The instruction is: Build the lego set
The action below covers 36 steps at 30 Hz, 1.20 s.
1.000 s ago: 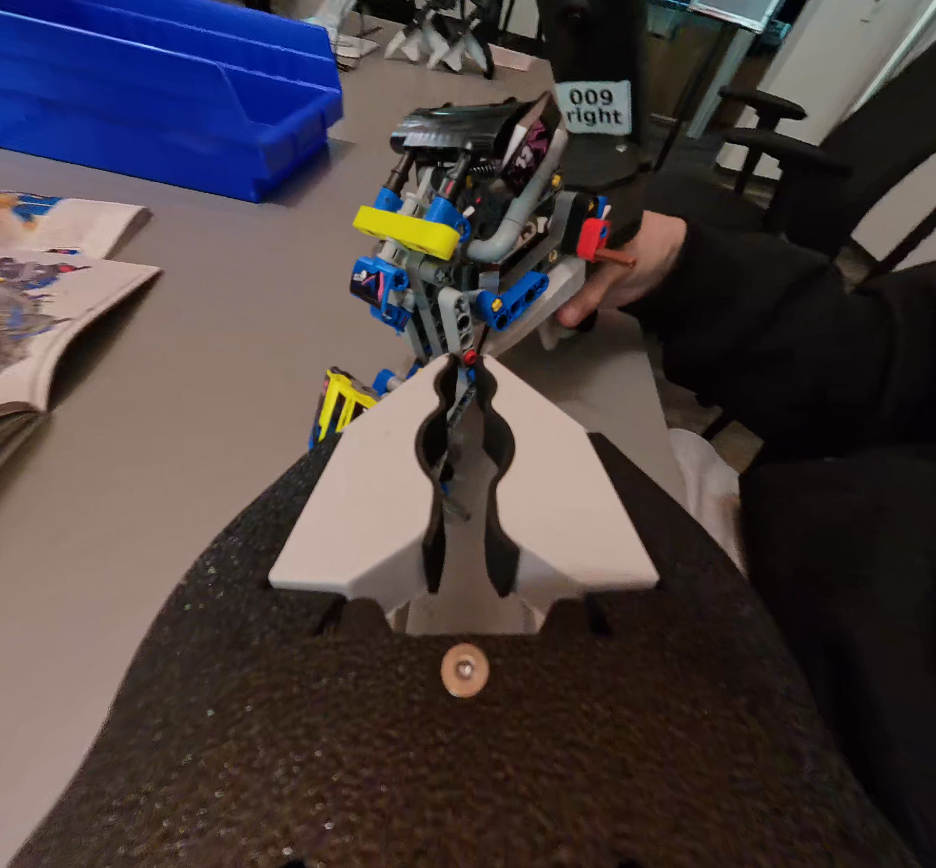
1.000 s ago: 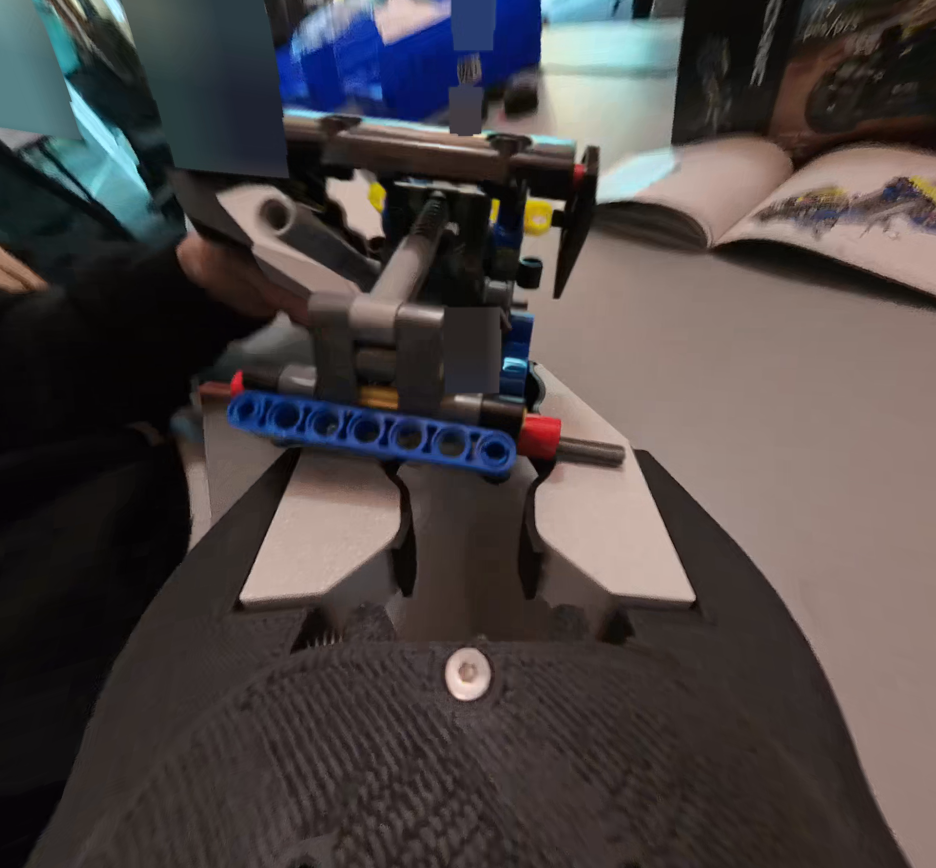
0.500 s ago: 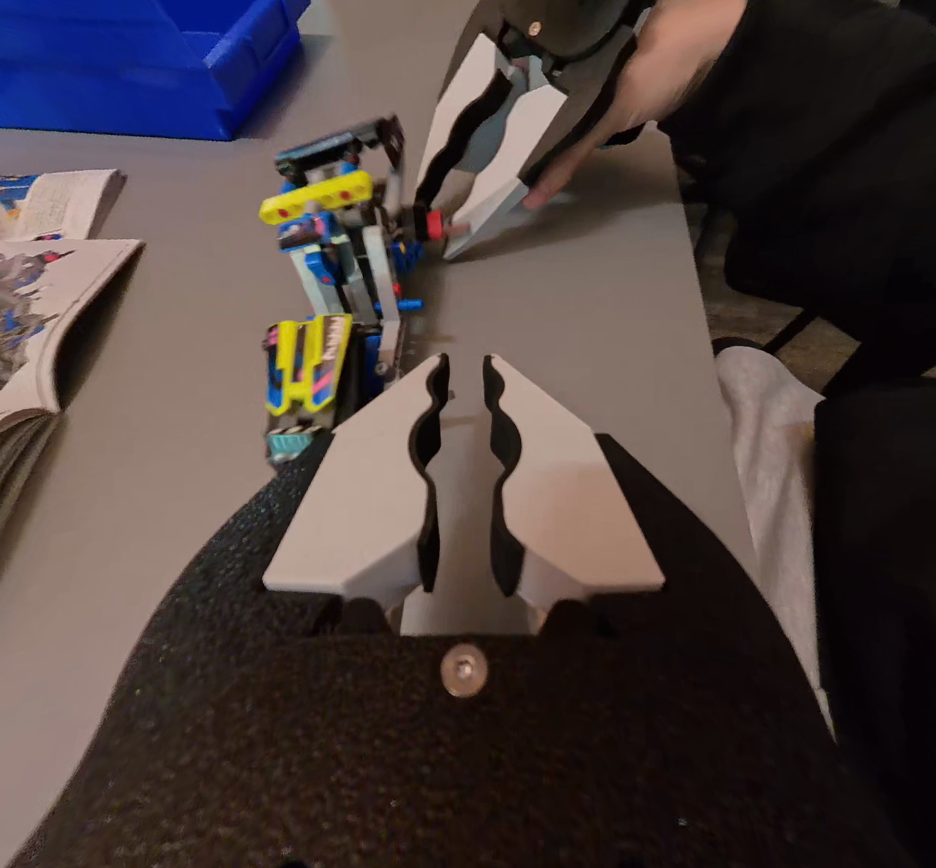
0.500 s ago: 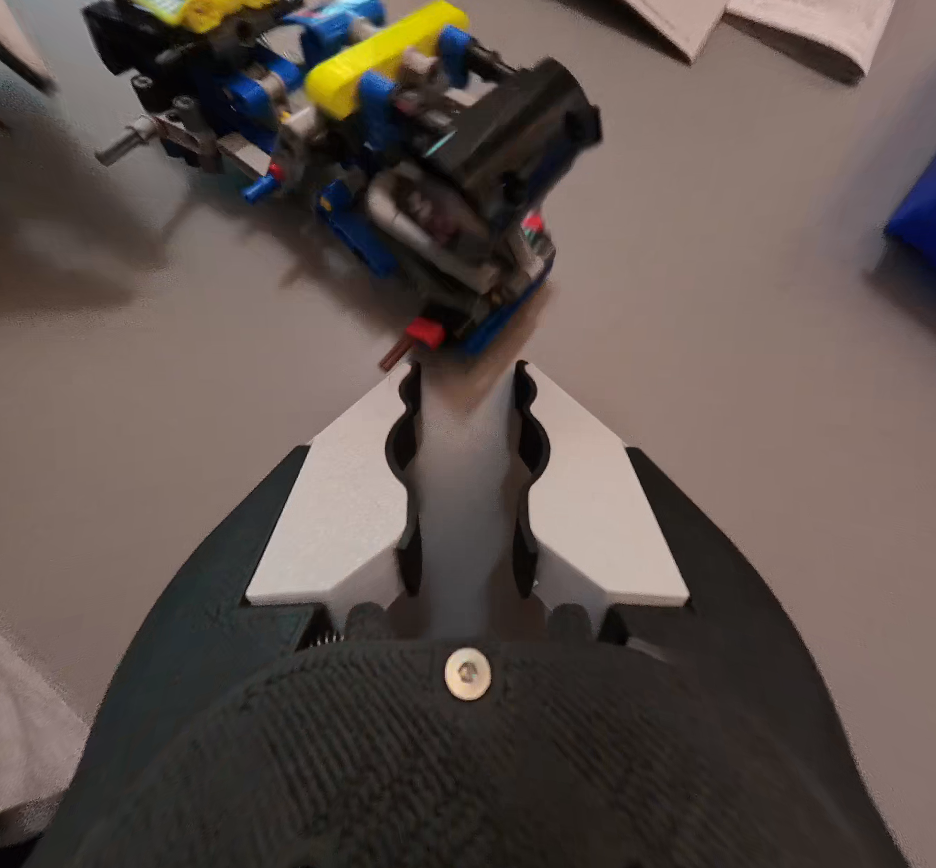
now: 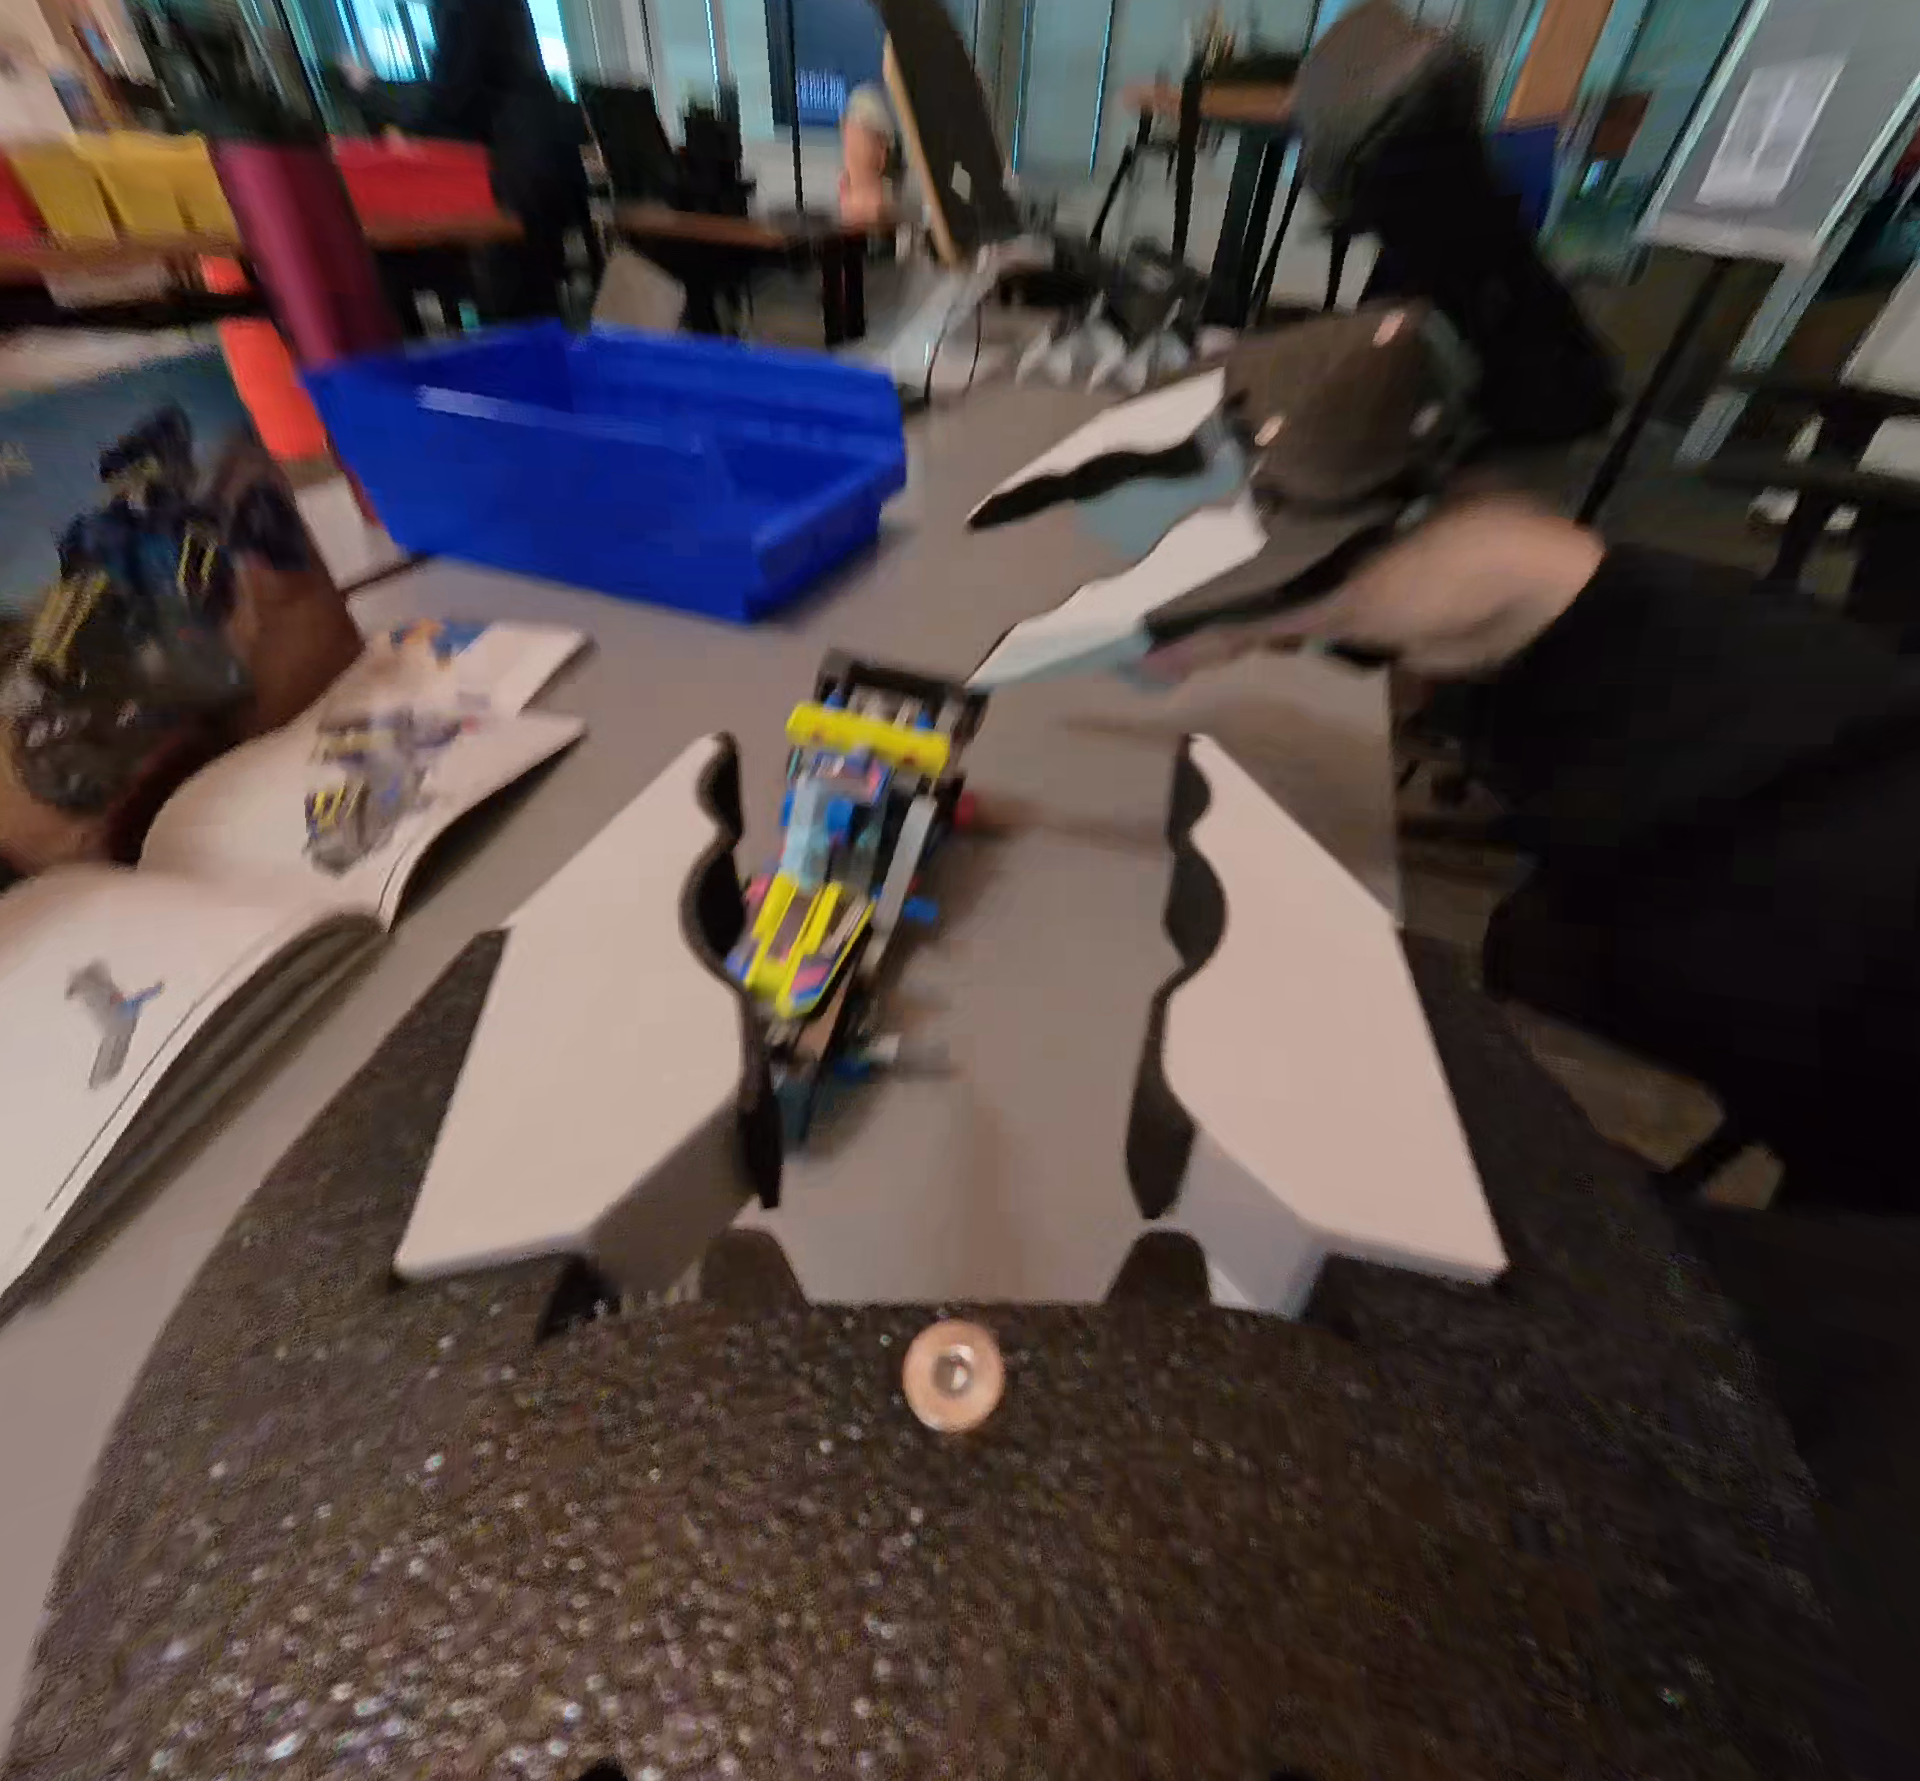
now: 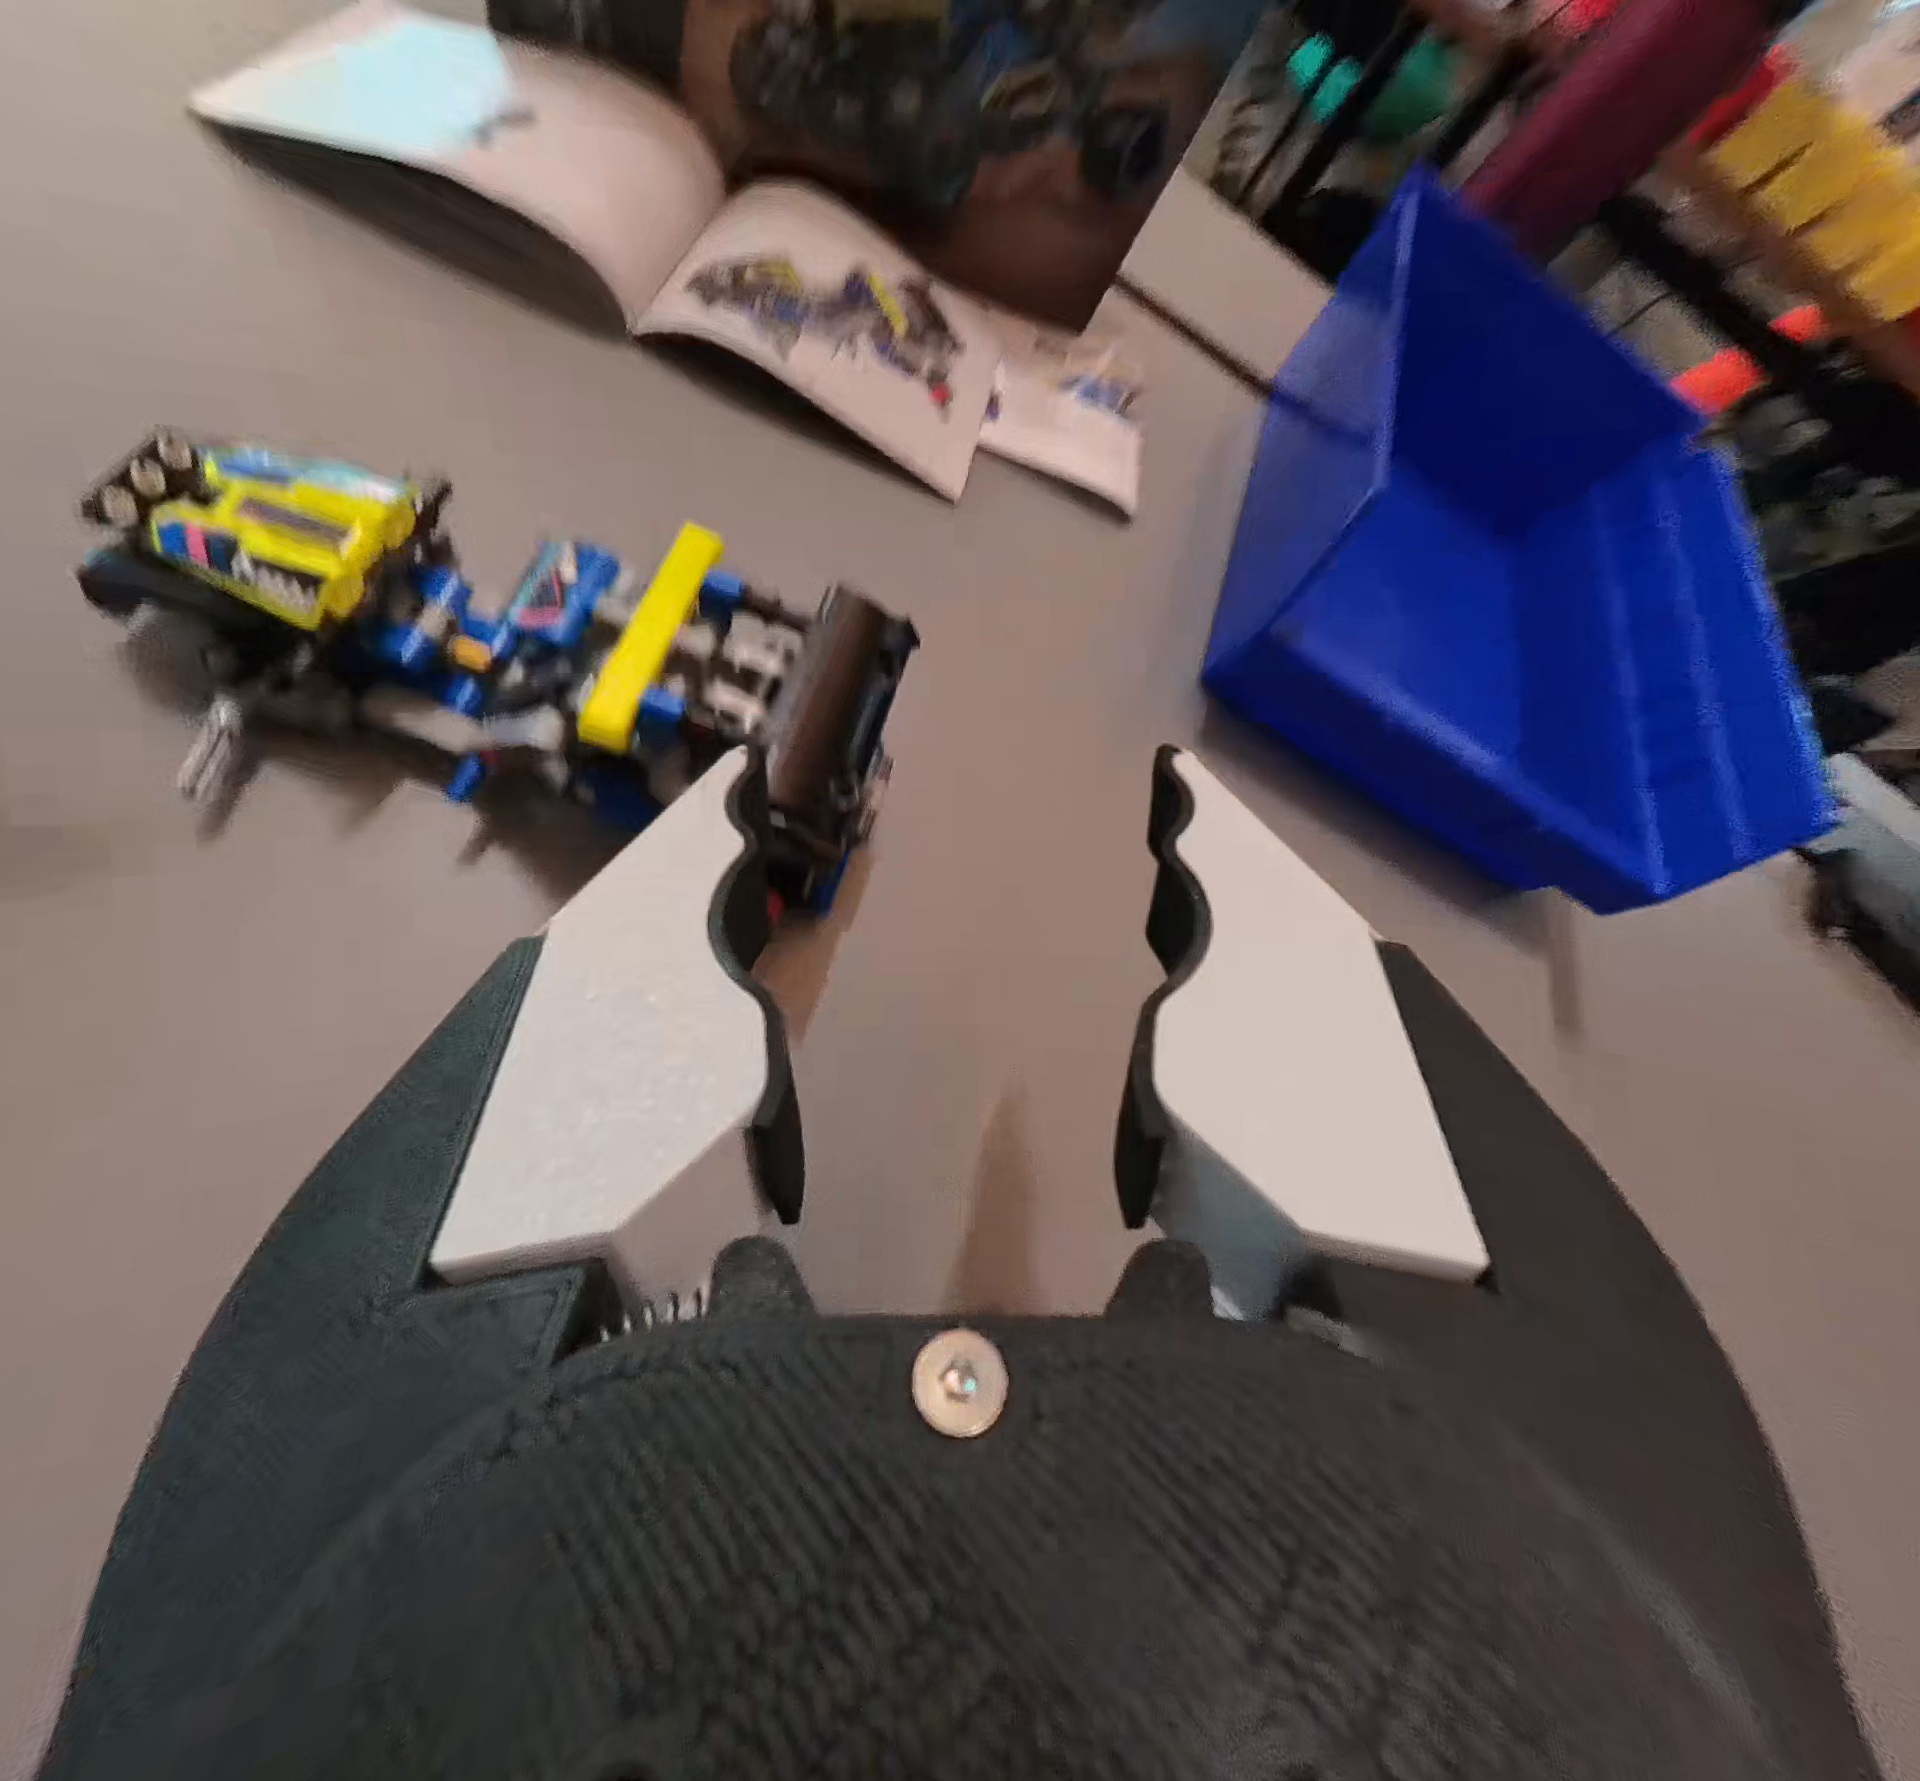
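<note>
Both grippers stood wide open, nothing gripped. Brick-built vehicle (image 5: 847,858) lay on the grey table (image 6: 364,900), released, so the jaws sat clear of it. Left gripper (image 5: 956,775) hung over its near end; model sat between the fingers, no squeeze visible. Right gripper (image 6: 956,775) sat just beside the far black end, which showed at its left finger (image 6: 665,910). Blue bin (image 6: 1507,630) far right, open booklet (image 6: 727,277) far left, both apart from the model.
</note>
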{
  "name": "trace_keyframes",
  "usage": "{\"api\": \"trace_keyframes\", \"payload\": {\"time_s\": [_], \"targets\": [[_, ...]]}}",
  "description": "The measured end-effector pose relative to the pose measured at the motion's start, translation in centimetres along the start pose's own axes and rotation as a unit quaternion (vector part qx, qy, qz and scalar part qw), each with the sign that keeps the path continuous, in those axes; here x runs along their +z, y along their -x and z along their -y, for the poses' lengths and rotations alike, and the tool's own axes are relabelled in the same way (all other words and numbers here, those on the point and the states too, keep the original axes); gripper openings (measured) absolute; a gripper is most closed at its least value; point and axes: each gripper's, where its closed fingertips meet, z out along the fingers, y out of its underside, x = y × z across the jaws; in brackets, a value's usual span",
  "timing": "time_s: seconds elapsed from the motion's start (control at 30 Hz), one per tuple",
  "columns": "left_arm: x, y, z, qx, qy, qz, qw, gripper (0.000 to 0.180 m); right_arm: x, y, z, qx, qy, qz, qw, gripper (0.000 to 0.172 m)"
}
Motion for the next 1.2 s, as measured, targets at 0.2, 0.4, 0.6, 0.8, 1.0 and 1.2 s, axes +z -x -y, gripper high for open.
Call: {"api": "trace_keyframes", "payload": {"time_s": [0.2, 0.4, 0.6, 0.8, 1.0, 1.2], "targets": [[2.7, -5.4, 3.3, -0.008, 0.000, -0.007, 1.000, 0.142, 0.0, 1.7, 3.1, 0.009, -0.042, -0.051, 0.998, 0.082], [4.9, -8.3, 4.1, -0.028, 0.010, -0.015, 0.999, 0.143, -0.5, 1.9, 3.6, -0.004, -0.047, -0.077, 0.996, 0.086], [5.9, -8.3, 4.1, -0.053, 0.006, 0.001, 0.999, 0.142, -0.8, 1.2, 3.5, -0.019, -0.042, -0.104, 0.994, 0.086], [6.5, -7.7, 3.2, -0.049, 0.025, 0.023, 0.998, 0.142, -0.9, 1.5, 3.8, -0.035, -0.039, -0.117, 0.992, 0.086], [6.4, -6.5, 2.5, -0.055, 0.041, 0.052, 0.996, 0.158, -1.1, 0.8, 3.2, -0.042, -0.020, -0.146, 0.988, 0.089], [5.9, -6.2, 3.1, -0.034, 0.027, 0.056, 0.997, 0.158, -0.9, 0.2, 3.0, -0.050, -0.006, -0.161, 0.986, 0.085]]}}
